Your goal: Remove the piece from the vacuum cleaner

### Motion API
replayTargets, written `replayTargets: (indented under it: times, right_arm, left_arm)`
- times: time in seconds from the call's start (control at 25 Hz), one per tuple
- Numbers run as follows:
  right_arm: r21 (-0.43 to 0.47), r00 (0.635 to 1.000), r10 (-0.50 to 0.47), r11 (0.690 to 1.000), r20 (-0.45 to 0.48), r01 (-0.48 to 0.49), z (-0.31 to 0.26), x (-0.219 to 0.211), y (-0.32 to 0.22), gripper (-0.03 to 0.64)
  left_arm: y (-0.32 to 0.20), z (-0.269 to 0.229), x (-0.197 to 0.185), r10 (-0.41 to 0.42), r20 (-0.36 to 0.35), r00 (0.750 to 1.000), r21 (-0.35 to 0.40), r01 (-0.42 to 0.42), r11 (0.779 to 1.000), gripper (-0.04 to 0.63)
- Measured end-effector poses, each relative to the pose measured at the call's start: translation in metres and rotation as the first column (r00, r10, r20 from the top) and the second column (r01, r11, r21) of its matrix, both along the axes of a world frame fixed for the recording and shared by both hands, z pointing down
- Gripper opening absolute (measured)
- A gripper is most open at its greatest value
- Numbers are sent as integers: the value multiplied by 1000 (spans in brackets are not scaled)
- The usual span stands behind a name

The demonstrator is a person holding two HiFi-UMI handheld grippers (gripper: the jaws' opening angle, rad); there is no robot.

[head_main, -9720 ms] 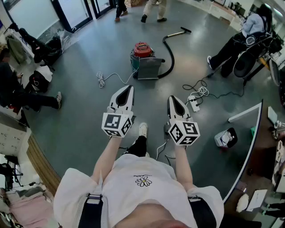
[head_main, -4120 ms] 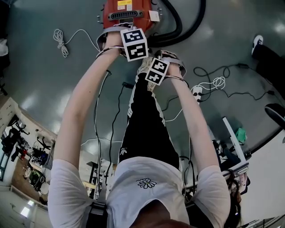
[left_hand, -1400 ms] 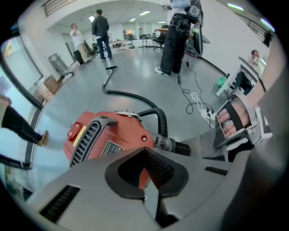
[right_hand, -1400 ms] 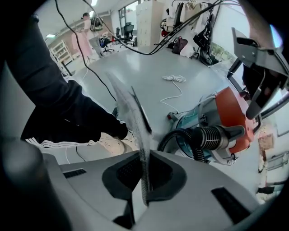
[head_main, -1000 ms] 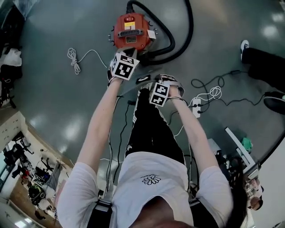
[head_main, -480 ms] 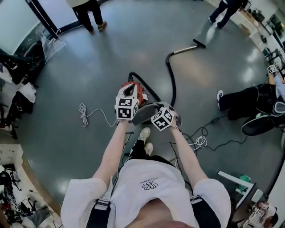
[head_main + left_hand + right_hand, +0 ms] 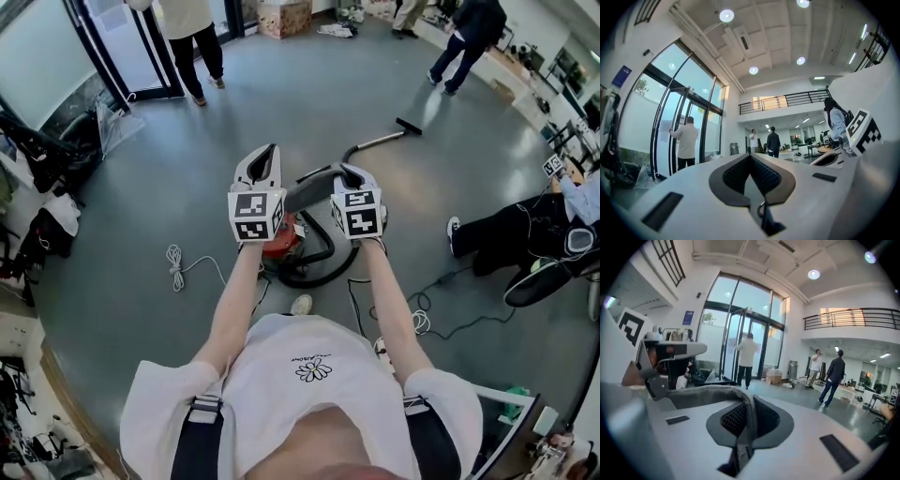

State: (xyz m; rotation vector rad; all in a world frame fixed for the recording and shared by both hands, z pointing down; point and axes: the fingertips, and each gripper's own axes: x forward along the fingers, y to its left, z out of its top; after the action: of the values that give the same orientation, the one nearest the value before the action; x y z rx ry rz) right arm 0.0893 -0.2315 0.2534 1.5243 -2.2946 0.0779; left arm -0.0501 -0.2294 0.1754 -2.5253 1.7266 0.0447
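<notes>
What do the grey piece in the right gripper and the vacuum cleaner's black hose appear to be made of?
Grey piece: probably felt or thick cloth, matt; it looks fuzzy and bends softly away from the right gripper. Black hose: likely flexible plastic or rubber, smooth; it lies in a loose curve.

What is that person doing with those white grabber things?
A person stands over a red vacuum cleaner on the floor, holding a gripper in each hand. The right gripper is clamped on the edge of a flat grey piece and holds it up in the air, clear of the vacuum cleaner. The left gripper is raised beside it, jaws closed with nothing between them. The black hose lies curled on the floor by the machine.
</notes>
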Motion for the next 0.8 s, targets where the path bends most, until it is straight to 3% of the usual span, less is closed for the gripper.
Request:
replayTargets:
  times: [0.32, 0.64, 0.8]
  right_arm:
    - [224, 965, 52, 968, 258, -112, -124, 28, -11, 23]
    - [253, 945, 73, 954, 320, -159, -141, 38, -7, 23]
    - [281, 951, 71, 947, 300, -159, -143, 33, -1, 23]
  left_arm:
    - [-13, -78, 12, 13, -16, 1000, 187, -10, 982, 5]
    - [-10, -95, 21, 30, -35, 999, 225, -21, 974, 5]
    - [-6, -95, 16, 25, -52, 998, 228, -13, 974, 5]
